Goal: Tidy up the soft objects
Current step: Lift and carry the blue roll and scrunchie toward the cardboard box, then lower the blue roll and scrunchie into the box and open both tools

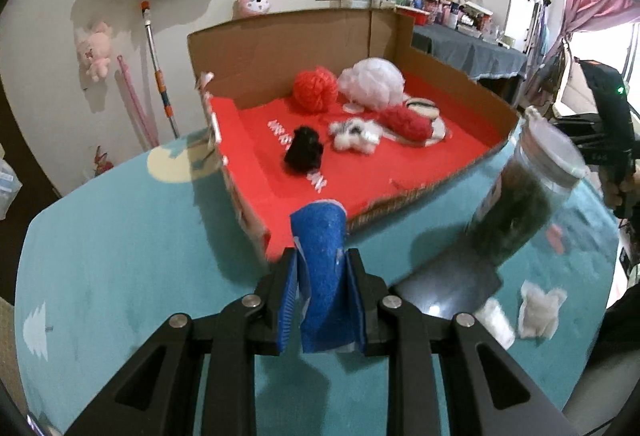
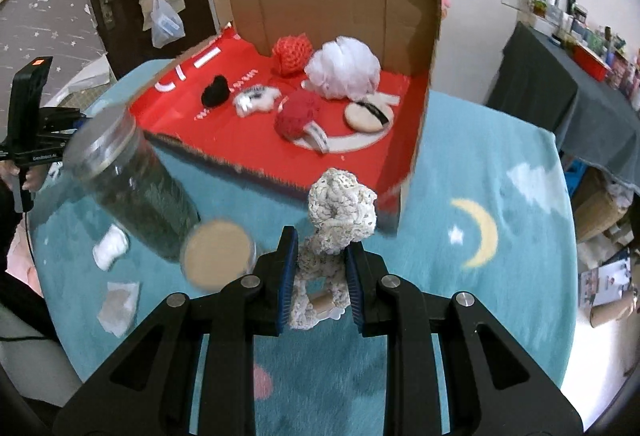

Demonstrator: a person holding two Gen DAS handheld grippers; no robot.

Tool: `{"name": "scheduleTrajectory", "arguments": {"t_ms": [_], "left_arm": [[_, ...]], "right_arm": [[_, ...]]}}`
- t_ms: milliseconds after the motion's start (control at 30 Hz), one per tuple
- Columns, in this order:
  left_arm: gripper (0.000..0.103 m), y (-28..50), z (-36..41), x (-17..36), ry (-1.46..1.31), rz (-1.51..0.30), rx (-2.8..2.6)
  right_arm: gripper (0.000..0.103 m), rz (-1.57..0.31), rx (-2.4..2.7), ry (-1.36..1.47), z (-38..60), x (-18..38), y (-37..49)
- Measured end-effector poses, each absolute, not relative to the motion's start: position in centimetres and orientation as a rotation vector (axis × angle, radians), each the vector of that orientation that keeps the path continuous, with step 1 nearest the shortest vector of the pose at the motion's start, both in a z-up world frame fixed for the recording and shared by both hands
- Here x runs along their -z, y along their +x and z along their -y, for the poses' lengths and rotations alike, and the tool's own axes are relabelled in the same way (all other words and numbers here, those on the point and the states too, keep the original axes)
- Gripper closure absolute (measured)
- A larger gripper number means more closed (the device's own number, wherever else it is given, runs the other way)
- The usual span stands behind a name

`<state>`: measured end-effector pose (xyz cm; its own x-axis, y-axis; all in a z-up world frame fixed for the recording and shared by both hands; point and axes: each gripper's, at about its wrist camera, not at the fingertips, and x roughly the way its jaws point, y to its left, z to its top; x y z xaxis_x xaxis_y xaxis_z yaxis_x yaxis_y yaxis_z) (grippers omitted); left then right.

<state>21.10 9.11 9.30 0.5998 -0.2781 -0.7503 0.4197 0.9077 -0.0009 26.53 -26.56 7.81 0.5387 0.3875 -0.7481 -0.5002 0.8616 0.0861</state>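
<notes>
Currently, the scene by parts:

Left hand-held gripper (image 1: 322, 290): closed narrow on a blue sponge (image 1: 322, 256), which sticks up between the pads, off the bench and just short of the box's near corner.

Right hand-held gripper (image 2: 322, 276): closed narrow on a cream crocheted piece (image 2: 340, 213), gripped low so its bulky top stands above the pads.

Why held so: both soft things are pinched by the middle or lower part, likely so the free end can go over the box edge first.

Cardboard box (image 1: 360, 31): open on top, tall back and side walls, red lining; the near wall is cut low and torn, which gives the easy way in.

Already in the box: orange yarn ball (image 1: 315, 87), white mesh puff (image 1: 372, 81), red knitted piece (image 1: 408, 121), black fluffy piece (image 1: 302, 153), small white and black piece (image 1: 354, 131), round pad (image 2: 368, 113).

Open room: the red floor nearest the low wall is bare, enough, I judge, for both held things.

Glass jar (image 2: 132, 175): tilted and blurred between the two grippers, close to the box's front edge; its round lid (image 2: 218, 260) lies beside it. A risk for a sideways swing.

Bench (image 2: 500, 296): teal cover; white scraps (image 1: 538, 310) lie loose near the jar.
</notes>
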Motion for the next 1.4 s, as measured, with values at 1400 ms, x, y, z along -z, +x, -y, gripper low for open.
{"name": "scheduleTrajectory", "arguments": {"t_ms": [1400], "left_arm": [[0.076, 33.5, -2.3, -4.6, 0.28, -1.145, 0.301]], "right_arm": [[0.073, -1.211, -0.345, -0.438, 18.6, -3.9, 38.2]]}}
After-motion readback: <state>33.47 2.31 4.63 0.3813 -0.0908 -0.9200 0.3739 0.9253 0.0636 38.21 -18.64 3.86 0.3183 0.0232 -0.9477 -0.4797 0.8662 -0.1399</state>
